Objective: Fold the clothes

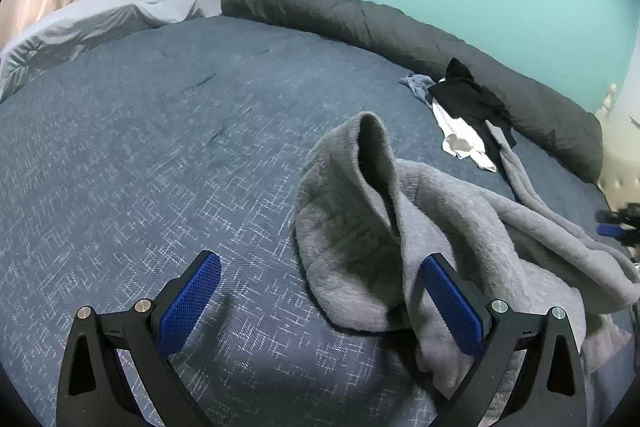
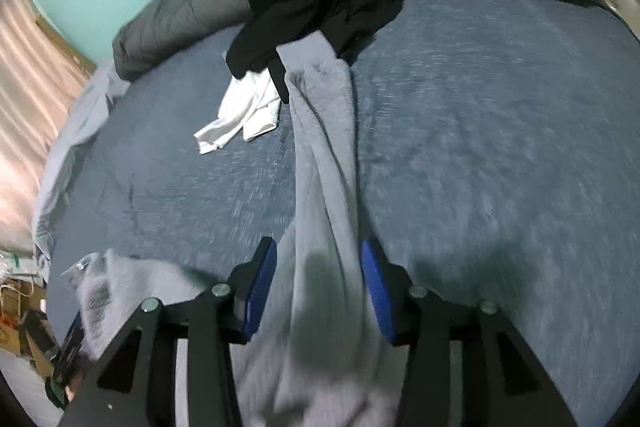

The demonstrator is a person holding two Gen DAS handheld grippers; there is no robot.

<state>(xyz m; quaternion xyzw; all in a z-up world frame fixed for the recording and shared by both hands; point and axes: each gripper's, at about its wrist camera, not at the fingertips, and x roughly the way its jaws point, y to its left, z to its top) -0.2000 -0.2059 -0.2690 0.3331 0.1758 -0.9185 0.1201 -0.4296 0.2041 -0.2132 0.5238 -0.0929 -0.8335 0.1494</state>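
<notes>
A grey fleece garment [image 1: 360, 207] lies rumpled on the blue bed cover [image 1: 160, 147], with one cuffed end standing up in a fold. My left gripper [image 1: 320, 261] is wide open low over the bed. Its right finger [image 1: 452, 307] rests against the grey cloth and nothing is gripped. In the right wrist view the same grey garment [image 2: 324, 147] stretches away as a long strip toward the far pile. My right gripper [image 2: 317, 245] straddles that strip with its jaws apart; the cloth lies loose between the pads.
A black garment [image 2: 312, 15] and a white one [image 2: 240, 115] lie heaped at the far side of the bed, with a small bluish cloth [image 1: 418, 85] beside them. A rolled dark grey duvet [image 1: 360, 11] lines the teal wall. Clutter [image 2: 24, 307] sits on the floor past the bed's left edge.
</notes>
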